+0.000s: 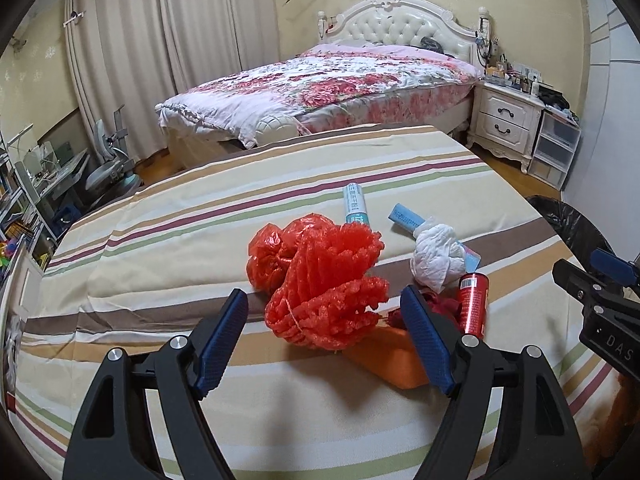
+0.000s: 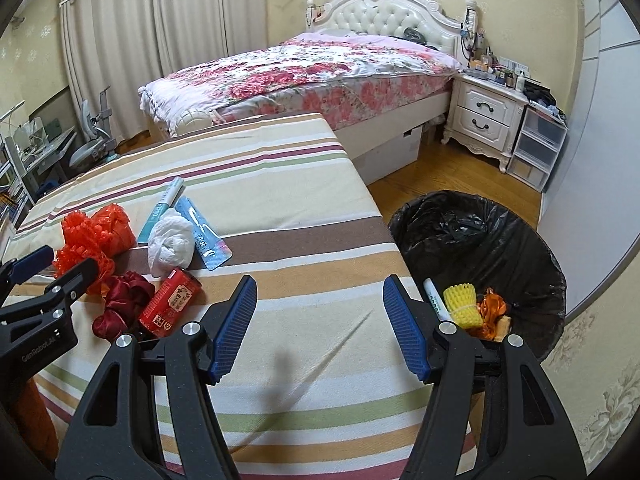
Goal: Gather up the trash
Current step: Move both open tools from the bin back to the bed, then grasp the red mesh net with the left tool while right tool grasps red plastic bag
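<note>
My left gripper [image 1: 324,300] is open above the striped table [image 1: 160,240]. A red foam net [image 1: 320,280] lies just beyond and between its fingers, untouched by the pads. Around the net are a red plastic bag [image 1: 272,248], a crumpled white tissue [image 1: 436,260], a red can [image 1: 474,304], a teal tube [image 1: 354,204], a blue packet [image 1: 408,220] and an orange block [image 1: 388,356]. My right gripper [image 2: 320,284] stands open over bare striped cloth, with nothing between its fingers. The bin [image 2: 480,240], lined in black, is at its right and holds a yellow foam net [image 2: 462,304].
A dark red cloth [image 2: 120,300] lies by the can [image 2: 172,300]. The bin also holds a marker [image 2: 434,300] and an orange wrapper [image 2: 494,308]. Beyond the table are a floral bed [image 2: 320,72], a white nightstand [image 2: 484,116] and plastic drawers [image 2: 536,148].
</note>
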`<state>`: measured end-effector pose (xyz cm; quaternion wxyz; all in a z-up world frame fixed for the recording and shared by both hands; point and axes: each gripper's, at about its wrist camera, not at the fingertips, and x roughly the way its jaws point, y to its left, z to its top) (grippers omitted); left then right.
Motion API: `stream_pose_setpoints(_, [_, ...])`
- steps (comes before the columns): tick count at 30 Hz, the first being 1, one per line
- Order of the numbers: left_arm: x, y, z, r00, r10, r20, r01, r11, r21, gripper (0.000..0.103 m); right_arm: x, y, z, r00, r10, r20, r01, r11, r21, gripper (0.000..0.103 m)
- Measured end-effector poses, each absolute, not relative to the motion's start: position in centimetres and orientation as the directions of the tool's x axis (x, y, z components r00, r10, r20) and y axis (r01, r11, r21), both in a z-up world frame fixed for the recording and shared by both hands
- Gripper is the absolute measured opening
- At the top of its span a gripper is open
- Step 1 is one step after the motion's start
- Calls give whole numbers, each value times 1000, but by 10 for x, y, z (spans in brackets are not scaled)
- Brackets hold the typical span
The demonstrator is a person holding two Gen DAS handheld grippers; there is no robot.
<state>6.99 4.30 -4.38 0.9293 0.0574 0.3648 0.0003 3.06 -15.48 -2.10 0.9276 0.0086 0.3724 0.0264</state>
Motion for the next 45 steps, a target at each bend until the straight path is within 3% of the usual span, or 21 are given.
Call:
stream_pose_setpoints(6, [78,50,-48,729,11,-685,60,995,80,74,33,-154,-25,711,61,-700,-51,998,35,64])
stream_pose_setpoints(8, [77,52,-49,727,1,-686,68,995,73,57,33,-153,-26,710,62,-702,-53,998,35,64])
stream_pose_setpoints(15, [72,58,-47,736,-11,-677,75,995,66,42,35,-151,-27,707,64,-704,-58,998,33,64])
stream_pose_setpoints(24, [49,83,-30,759,-1,-651,46,998,52,41,33,-143,-22,719,73,-691,-75,997,27,64])
stream_pose_setpoints(45, [28,212,-33,719,224,-658,-229,970,81,41,44,-30,0,699,232,-676,-327,945,-14,64])
